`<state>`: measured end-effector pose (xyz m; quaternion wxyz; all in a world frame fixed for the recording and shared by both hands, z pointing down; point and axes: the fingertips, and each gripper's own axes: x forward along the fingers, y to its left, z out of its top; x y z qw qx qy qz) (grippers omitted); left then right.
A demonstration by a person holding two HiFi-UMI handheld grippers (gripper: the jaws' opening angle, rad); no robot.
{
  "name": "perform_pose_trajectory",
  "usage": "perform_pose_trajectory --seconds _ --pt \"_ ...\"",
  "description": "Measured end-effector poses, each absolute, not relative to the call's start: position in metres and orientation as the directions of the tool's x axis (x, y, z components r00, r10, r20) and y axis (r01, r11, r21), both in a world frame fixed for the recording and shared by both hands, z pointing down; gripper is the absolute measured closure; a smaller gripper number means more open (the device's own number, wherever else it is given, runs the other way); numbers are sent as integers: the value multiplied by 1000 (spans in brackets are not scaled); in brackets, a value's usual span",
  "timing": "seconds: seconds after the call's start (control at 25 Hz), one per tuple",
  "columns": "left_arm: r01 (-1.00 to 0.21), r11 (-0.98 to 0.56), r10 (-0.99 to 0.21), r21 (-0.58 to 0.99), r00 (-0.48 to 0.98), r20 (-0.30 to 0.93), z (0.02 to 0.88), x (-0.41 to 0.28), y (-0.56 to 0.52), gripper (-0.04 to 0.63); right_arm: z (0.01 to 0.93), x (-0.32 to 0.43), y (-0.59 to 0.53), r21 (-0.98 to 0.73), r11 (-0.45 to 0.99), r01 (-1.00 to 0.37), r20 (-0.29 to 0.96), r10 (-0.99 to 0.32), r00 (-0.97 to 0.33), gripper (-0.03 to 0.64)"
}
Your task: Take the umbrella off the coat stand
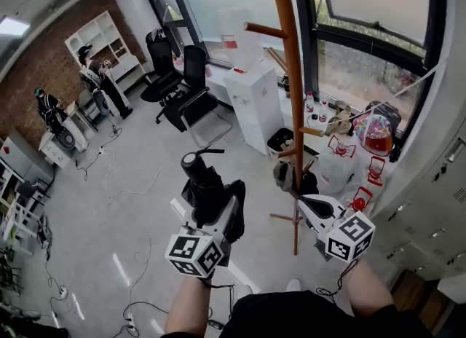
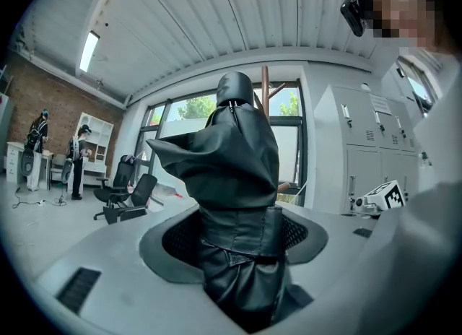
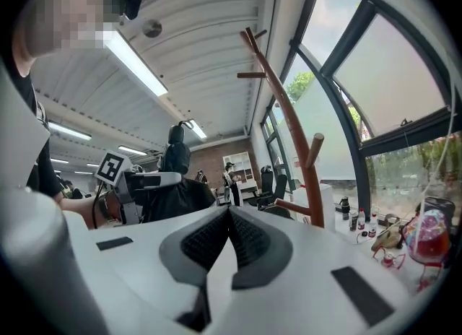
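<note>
Black folded fabric umbrella (image 2: 234,175) sits clamped by its cloth in your left gripper (image 2: 234,236), clear of the brown wooden coat stand (image 1: 293,96) so no peg catches it; your right gripper (image 3: 229,218) is closed, empty.

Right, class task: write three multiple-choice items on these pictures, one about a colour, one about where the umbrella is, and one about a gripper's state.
1. What colour is the coat stand? A white; B brown; C blue.
2. Where is the umbrella? A hanging on the coat stand; B in the right hand-held gripper; C in the left hand-held gripper.
3. How do the right hand-held gripper's jaws stand? A closed and empty; B wide open; C closed on the umbrella.

Answers: 1 B, its pole and pegs are brown wood. 2 C, the left jaws clamp the folded black umbrella, clear of the stand. 3 A, the jaws meet with nothing between them.
</note>
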<state>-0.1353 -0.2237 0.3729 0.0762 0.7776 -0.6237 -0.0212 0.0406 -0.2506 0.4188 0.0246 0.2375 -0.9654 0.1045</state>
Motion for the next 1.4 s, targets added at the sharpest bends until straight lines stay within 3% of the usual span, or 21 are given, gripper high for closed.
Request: perform_pose_trajectory --seconds 0.36,0.72,1.4 --pt "-942 -280 -945 186 304 117 416 -152 -171 330 424 -5 -211 -180 857 -483 115 -470 -875 563" --pt "-874 -438 -871 211 471 142 440 -159 -122 330 422 -36 -154 -155 795 -587 125 -574 -810 563" --pt "-698 -672 -683 248 713 157 471 -134 -36 330 443 -22 -42 -151 610 -778 162 -761 -628 563"
